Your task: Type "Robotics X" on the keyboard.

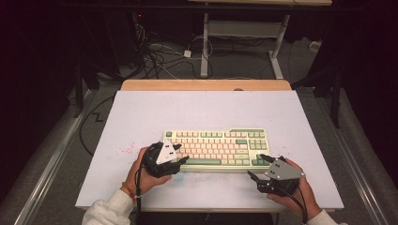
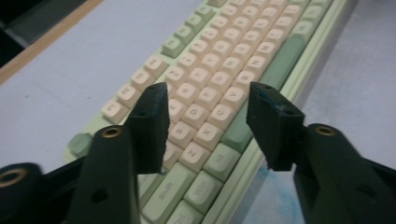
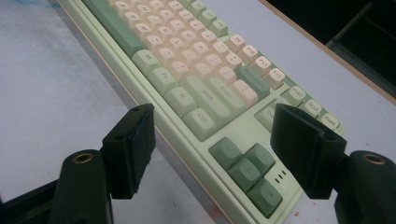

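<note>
Keyboard (image 1: pixel 217 149) flat at mid-desk (image 1: pixel 141 112). Left tool (image 2: pixel 208 98) over its left end, parted, gripping nothing. Right tool (image 3: pixel 212 140) at its right corner, spread wide, empty.

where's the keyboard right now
In the high view the keyboard lies flat near the middle of the white table, toward its near edge, with the left gripper over its left end and the right gripper at its right corner.
</note>
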Demonstrator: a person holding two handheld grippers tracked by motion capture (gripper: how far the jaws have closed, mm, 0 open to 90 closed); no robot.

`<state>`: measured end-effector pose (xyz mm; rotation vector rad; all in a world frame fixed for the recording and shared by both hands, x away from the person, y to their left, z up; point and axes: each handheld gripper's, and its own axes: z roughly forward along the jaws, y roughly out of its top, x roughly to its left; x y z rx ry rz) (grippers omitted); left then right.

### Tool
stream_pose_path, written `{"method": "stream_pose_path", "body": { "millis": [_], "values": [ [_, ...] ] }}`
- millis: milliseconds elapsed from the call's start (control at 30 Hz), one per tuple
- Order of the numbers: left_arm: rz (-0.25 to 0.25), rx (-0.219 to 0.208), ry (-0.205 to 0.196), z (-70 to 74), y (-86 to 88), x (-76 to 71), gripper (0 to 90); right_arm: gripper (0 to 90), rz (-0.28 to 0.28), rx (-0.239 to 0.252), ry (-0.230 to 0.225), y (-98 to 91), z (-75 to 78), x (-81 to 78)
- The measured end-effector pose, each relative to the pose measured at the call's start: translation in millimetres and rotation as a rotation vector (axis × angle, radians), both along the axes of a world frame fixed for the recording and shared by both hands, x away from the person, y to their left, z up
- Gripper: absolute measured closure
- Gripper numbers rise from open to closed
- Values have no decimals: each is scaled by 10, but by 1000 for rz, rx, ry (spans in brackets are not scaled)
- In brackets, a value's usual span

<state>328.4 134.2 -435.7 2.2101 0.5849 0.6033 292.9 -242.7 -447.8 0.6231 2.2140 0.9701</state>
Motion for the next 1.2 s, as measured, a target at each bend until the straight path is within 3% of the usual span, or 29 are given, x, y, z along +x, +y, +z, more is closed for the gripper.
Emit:
{"method": "stream_pose_path", "body": {
  "millis": [133, 267, 767, 967, 1200],
  "values": [
    [26, -2, -18, -10, 77, -21, 298, 318, -8, 5, 2, -12, 3, 9],
    [42, -2, -34, -34, 165, -53, 221, 323, -16, 15, 7, -29, 10, 19],
    [82, 13, -15, -164, 426, -206, 195, 383, -39, 38, 17, -70, 45, 46],
    [104, -5, 8, -207, 513, -249, 195, 472, -43, 47, 25, -102, 87, 66],
    [112, 20, 27, -264, 553, -306, 195, 703, -21, 66, 61, -128, 177, 107]
  ]
}}
